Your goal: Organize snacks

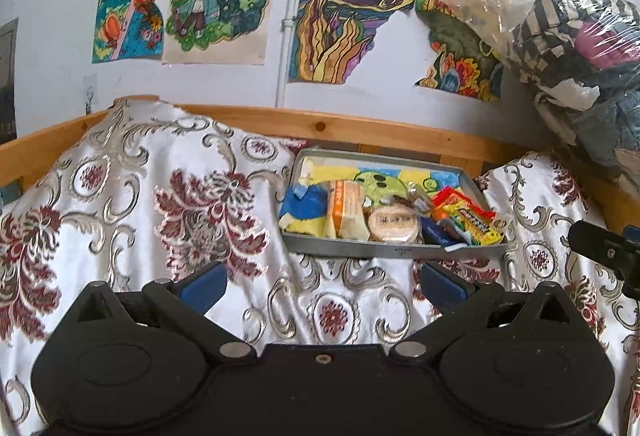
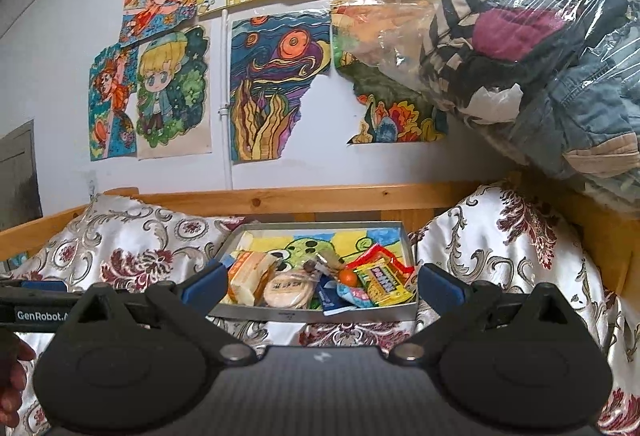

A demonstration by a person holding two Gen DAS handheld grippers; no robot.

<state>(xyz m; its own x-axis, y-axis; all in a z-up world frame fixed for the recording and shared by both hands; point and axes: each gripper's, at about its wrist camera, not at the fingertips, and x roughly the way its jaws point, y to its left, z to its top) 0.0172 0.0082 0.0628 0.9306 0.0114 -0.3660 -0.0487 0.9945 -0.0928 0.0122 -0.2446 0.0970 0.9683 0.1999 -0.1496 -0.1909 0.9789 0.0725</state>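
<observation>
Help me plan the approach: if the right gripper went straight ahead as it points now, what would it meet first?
Probably the near wall of the grey tray, centred between the open right gripper fingers; depth is unclear.

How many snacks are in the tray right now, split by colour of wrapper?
In the grey tray, as far as the pile shows:
Orange-and-cream pack: 1
Round beige cake: 1
Yellow pack: 1
Red pack: 1
Dark blue pack: 1
Light blue-pink pack: 1
Orange ball: 1
Total: 7, possibly more hidden

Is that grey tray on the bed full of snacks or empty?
Partly full: the snacks crowd the near end of the tray, and the far end shows its bare drawing.
</observation>
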